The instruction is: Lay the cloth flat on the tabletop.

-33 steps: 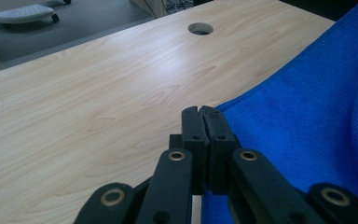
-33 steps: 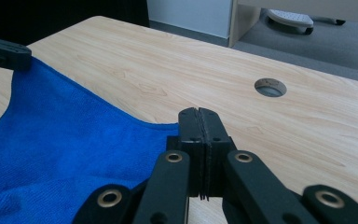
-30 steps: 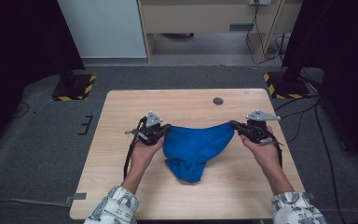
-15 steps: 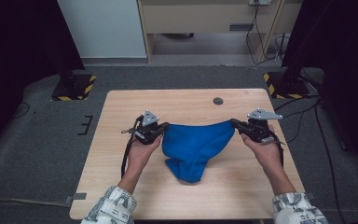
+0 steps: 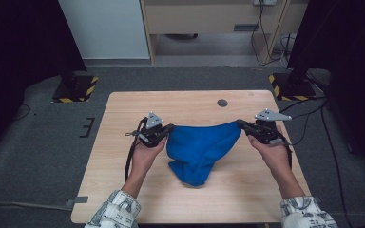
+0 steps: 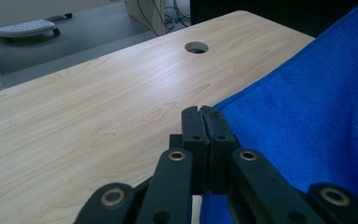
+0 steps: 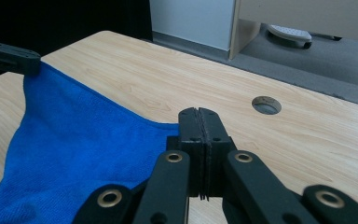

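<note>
Closest to the camera in the high view you get two patterned sleeves (image 5: 116,211) coming up from the bottom edge, one forearm each side. Left hand (image 5: 145,154) has the left claw (image 5: 169,128) and it's clamped right down on the left top corner of the blue cloth (image 5: 202,147); in the left gripper view the two black jaws are pressed flat together with the cloth's edge caught at the tips. Same deal on the other side: right hand (image 5: 273,154) holds the right claw (image 5: 241,124), jaws squeezed tight on the right top corner, and you can see the hem running into them in the right gripper view. So the cloth is stretched between the two claws over the middle of the desk (image 5: 123,109), top edge pulled fairly straight, the rest sagging to a bunched point that lies on the wood nearer the person. Past the cloth there's a round cable hole (image 5: 222,102) in the desk top. Further back it's grey carpet (image 5: 38,142), black stands with yellow-and-black striped feet (image 5: 76,90) at both sides, and a pale cabinet (image 5: 107,28) at the far end
</note>
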Motion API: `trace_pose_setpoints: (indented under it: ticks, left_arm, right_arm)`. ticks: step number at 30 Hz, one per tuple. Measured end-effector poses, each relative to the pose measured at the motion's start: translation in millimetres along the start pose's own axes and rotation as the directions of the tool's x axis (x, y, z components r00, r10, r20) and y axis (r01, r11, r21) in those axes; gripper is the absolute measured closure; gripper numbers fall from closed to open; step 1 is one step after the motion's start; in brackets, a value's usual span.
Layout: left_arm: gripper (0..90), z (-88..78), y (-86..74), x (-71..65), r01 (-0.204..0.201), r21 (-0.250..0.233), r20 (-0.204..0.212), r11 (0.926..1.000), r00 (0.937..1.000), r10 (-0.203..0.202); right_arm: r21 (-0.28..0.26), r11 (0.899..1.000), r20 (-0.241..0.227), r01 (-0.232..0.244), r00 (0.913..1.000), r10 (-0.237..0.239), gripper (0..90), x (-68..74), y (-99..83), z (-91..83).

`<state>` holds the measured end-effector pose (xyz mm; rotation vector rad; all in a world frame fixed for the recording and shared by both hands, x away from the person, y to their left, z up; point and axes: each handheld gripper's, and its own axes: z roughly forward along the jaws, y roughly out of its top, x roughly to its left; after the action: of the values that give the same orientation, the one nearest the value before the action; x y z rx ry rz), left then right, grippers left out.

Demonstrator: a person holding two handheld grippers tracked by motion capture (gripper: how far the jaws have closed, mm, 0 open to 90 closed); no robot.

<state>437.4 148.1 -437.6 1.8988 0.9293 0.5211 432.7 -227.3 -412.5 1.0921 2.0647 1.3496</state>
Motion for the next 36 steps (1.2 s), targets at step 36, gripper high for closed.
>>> trace_pose_setpoints:
  ticks: [36]
  left_arm:
    - [88.7,-18.1,6.3,9.1,0.015,-0.032,-0.006,0.9994,0.9999,-0.015]
  right_arm:
    - [-0.028,1.000,-0.019,0.001,0.9998,-0.002,89.5,6.2,5.7,-2.6]
